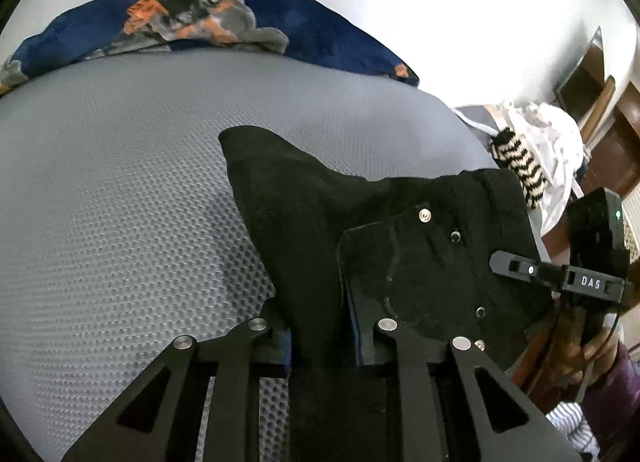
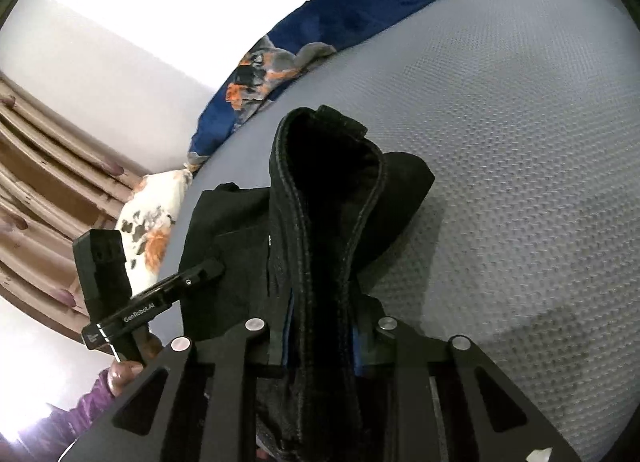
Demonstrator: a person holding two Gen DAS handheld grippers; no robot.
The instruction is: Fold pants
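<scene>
The black denim pants (image 1: 400,238) lie bunched on the grey dimpled mattress of the bed (image 1: 120,182), near its edge beside a heap of white and striped laundry (image 1: 536,158), with a riveted pocket facing up and one thick seamed fold raised. The left claw (image 1: 320,338) is clamped narrow on a fold of the pants at the near edge, and the right claw (image 2: 320,334) is likewise pinched on the raised seamed fold. A navy blanket with orange and grey print (image 1: 224,18) lies along the far edge of the bed.
</scene>
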